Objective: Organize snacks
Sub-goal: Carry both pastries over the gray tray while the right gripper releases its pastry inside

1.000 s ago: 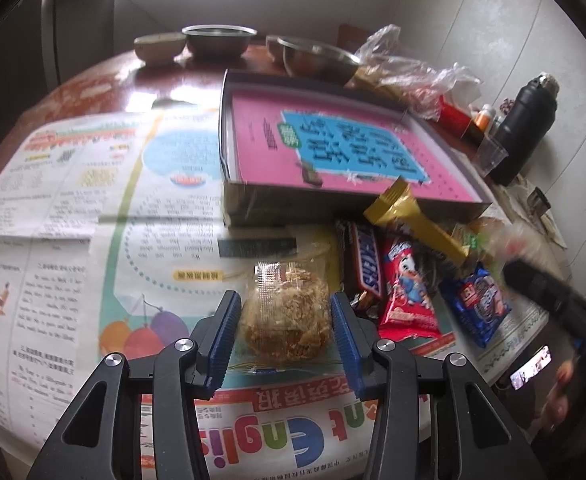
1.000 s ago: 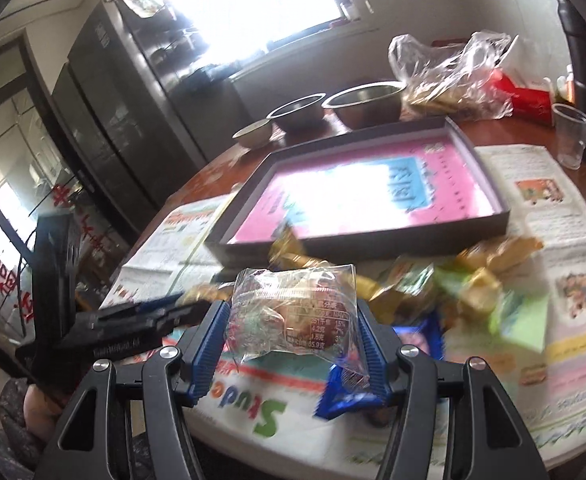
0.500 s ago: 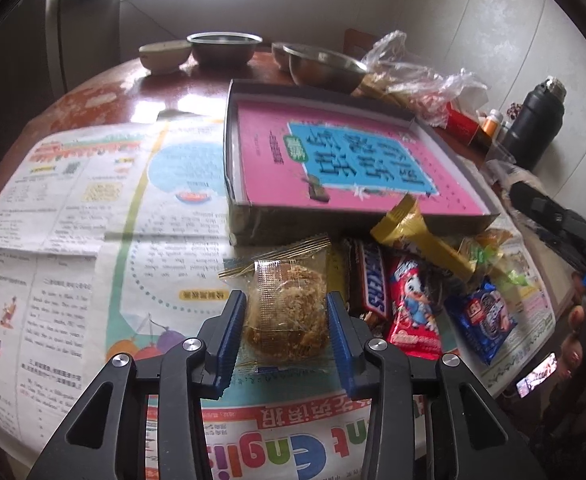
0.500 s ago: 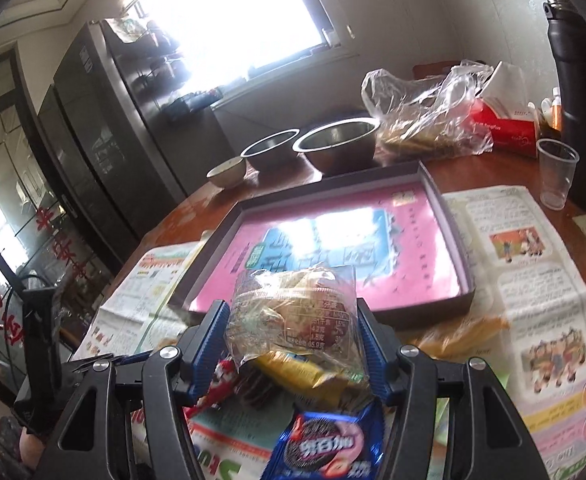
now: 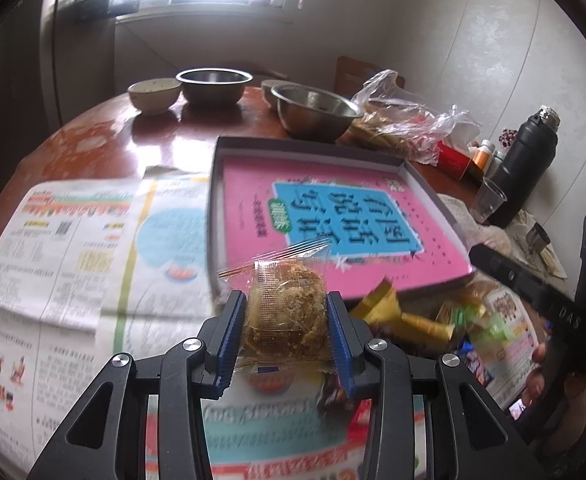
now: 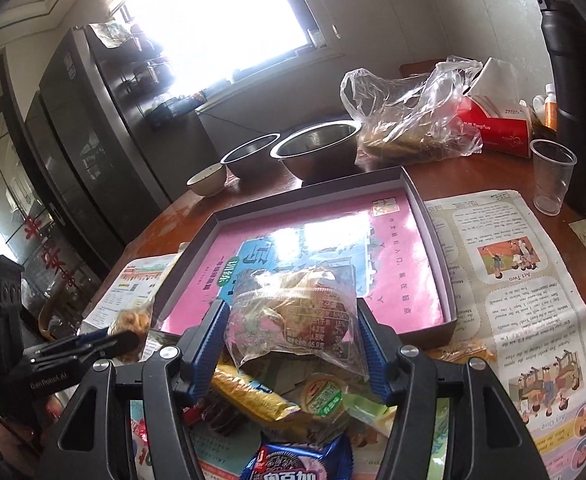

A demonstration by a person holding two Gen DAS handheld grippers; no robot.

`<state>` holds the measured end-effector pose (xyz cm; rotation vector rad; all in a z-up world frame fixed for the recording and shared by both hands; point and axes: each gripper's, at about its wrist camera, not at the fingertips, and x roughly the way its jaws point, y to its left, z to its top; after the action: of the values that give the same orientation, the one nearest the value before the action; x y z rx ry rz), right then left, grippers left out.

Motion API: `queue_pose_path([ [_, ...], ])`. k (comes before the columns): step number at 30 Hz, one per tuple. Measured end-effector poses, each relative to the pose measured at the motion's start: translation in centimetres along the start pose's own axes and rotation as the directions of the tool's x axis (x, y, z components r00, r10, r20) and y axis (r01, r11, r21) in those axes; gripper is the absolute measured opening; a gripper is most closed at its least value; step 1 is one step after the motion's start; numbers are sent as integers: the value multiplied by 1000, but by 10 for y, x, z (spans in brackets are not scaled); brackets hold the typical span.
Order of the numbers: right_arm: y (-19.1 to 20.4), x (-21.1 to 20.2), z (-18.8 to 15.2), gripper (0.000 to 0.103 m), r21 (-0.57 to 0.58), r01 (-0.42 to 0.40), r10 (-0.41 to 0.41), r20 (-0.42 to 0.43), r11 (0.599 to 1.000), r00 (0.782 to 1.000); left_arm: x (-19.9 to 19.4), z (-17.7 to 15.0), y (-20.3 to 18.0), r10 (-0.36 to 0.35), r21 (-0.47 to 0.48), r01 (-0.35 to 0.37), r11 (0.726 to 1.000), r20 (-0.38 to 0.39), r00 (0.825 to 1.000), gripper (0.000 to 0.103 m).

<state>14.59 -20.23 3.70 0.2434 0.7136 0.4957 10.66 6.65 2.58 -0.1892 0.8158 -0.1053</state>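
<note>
Right now the left gripper [image 5: 287,334] pinches a round brown cake in a clear wrapper [image 5: 287,312]. Its blue jaws press on both sides of the cake and hold it up above the newspaper [image 5: 73,240], near the front left corner of the tray [image 5: 213,200]. The top end of the wrapper sticks up and out over the tray's edge.

The right gripper [image 6: 291,340] pinches a second snack in a crinkly clear bag [image 6: 293,312]. Its jaws squeeze the bag from both sides and hold it up in front of the near edge of the tray [image 6: 433,224]. The bag has a printed label on it.

The tray is dark and shallow, with a pink and blue sheet lying flat inside it. No snack lies on that sheet.

A pile of snacks [image 6: 277,400] sits on the newspaper just in front of the tray, under the right gripper. It has a yellow pack, a green one, and a blue cookie pack [image 6: 297,460] closest to the camera.

Behind the tray on the brown surface [image 5: 105,140] stand two metal bowls [image 6: 317,144], a small pale bowl [image 5: 155,94] and a crumpled plastic bag [image 6: 409,108]. A clear cup [image 6: 551,176] and a tall black bottle [image 5: 525,164] stand off to the right.
</note>
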Motion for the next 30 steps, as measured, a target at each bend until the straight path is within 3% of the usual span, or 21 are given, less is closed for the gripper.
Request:
queue_pose_path([
  [14,-13,23,17,61,-5,92,-92,-17,996,996,38,38,-17,-14,6,14,1000,14,1000,42],
  [30,-27,47,13,61,-11,173,-173,-76,985,982,69,35,-22,-15,19,16,1000,-40,999,42],
])
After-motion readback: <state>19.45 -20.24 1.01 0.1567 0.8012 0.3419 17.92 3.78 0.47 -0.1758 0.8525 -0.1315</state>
